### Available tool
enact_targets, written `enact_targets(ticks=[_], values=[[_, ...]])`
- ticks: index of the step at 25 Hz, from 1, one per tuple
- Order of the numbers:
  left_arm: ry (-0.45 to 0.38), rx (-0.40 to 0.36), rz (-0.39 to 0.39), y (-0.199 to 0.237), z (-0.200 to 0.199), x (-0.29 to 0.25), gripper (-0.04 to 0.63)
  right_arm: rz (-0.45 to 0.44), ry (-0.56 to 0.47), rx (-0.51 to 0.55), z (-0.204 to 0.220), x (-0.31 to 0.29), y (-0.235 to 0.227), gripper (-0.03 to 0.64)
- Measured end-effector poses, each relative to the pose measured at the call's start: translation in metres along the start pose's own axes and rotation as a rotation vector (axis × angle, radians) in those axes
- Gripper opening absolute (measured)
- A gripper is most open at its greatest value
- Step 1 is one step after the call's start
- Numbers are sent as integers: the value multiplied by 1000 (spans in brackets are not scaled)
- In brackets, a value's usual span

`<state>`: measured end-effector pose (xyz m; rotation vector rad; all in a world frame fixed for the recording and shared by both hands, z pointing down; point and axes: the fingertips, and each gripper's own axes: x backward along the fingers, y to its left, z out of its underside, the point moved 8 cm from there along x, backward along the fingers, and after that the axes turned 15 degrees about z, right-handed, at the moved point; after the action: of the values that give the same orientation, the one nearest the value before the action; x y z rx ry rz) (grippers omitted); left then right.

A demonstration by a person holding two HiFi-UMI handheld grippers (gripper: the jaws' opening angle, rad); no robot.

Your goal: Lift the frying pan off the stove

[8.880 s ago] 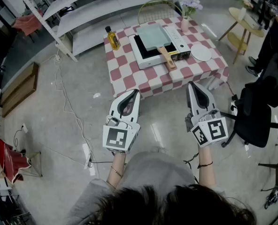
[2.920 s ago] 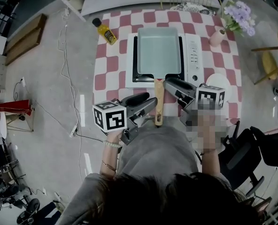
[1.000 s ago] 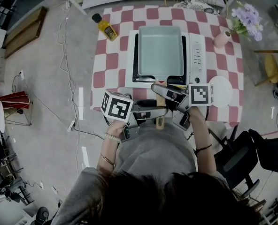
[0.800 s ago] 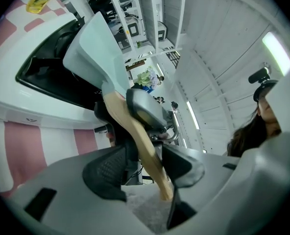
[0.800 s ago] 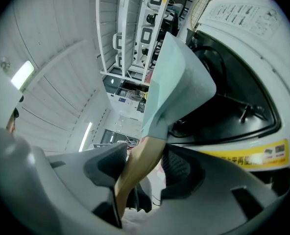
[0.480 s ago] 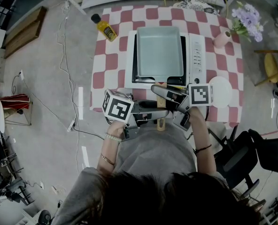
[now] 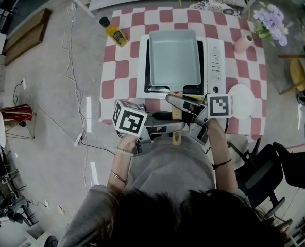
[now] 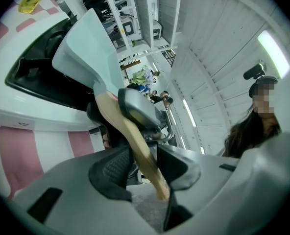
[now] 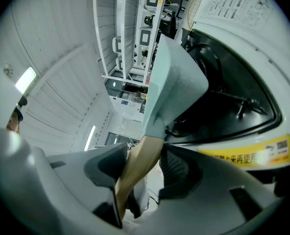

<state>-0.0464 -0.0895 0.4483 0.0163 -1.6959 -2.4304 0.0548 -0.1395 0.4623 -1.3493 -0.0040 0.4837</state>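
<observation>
On stove [image 7: 214,60]: 1 pan [image 7: 174,58]; L tongs [image 8: 142,161] + R tongs [image 9: 142,166] closing on handle [image 7: 176,137]

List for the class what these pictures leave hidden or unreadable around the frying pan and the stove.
- Underside of the frying pan, and any gap above the stove: head view, the pan covers it.
- Middle of the handle: head view, under the left gripper and right gripper, whose fingers have just been closing around it.
- Stove panel print: head view, too small.
- Label of the bottle: head view, too small.
</observation>
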Motion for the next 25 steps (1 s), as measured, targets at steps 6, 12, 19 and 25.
enact_targets(ticks=[6, 12, 19, 25], values=[[13, -7, -18, 3, 2, 0, 176, 5, -10, -12, 3, 1, -3, 216], [14, -13, -20, 2, 2, 1, 175, 11, -20, -3, 3, 1, -3, 216], [14, -29, -15, 0, 3, -1, 173, 11, -38, 26, 4, 3, 2, 216], [19, -58, -22, -9, 2, -1, 173, 8, -56, 25, 5, 6, 9, 215]])
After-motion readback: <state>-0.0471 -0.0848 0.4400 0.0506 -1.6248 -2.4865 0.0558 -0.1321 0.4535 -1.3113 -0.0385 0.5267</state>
